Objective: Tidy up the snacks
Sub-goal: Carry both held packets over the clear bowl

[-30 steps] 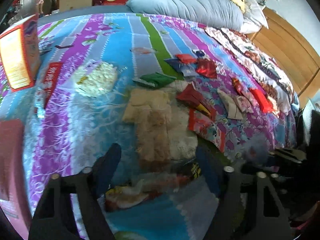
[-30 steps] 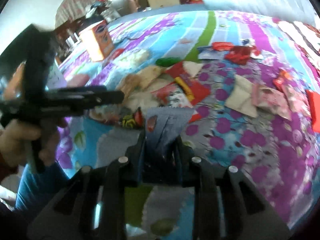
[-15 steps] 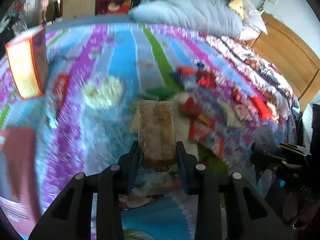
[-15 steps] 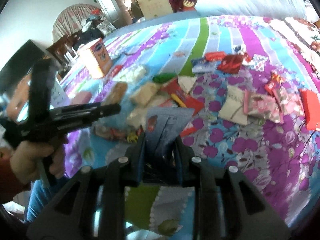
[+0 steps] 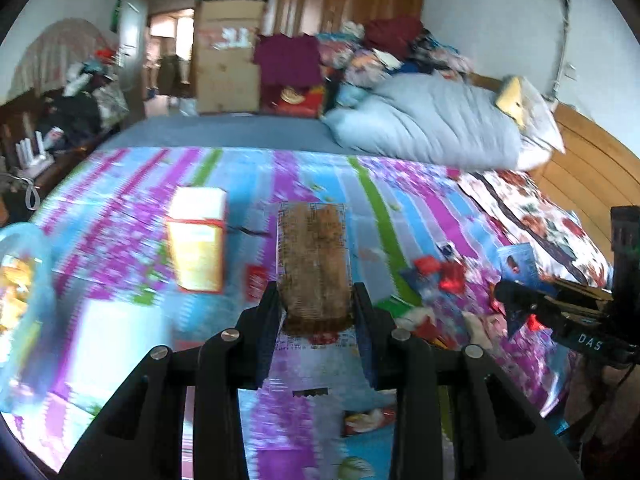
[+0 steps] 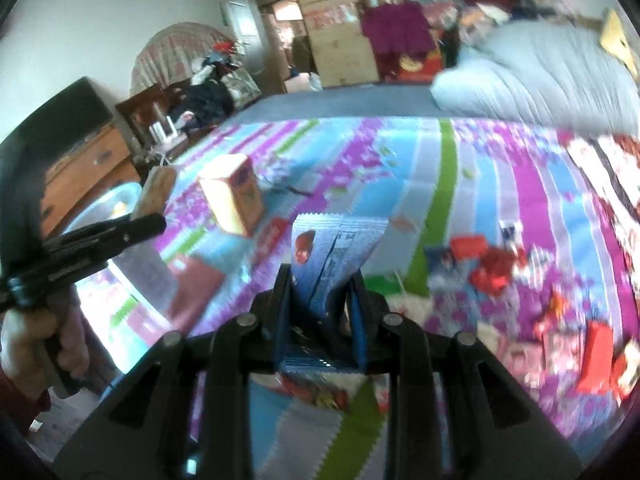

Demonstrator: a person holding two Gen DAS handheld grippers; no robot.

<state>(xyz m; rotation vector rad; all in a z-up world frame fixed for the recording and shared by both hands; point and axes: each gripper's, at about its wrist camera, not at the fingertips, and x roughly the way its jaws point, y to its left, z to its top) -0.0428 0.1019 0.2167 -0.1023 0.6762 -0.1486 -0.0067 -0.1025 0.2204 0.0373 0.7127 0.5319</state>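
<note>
Striped purple, blue and green bedding (image 5: 328,184) fills the left wrist view, with a grey duvet (image 5: 432,128) bunched at the far end. Above it, the left gripper (image 5: 316,308) is clamped on a clear packet of brown biscuit (image 5: 314,264), which stands upright between the pads, its printed bottom seam just below them. An orange carton (image 5: 198,240) stands on the cover to the left, and loose red and blue snack packets (image 5: 440,276) lie to the right. The right gripper (image 5: 516,300) reaches in from the right edge.

From the right wrist view, the same bedding runs back to a doorway. The right gripper (image 6: 320,300) is clenched on a blue snack sachet (image 6: 336,256), creased and fanned out above the pads. The left gripper (image 6: 152,224) shows at the left with its biscuit packet, held in a hand (image 6: 44,348).
</note>
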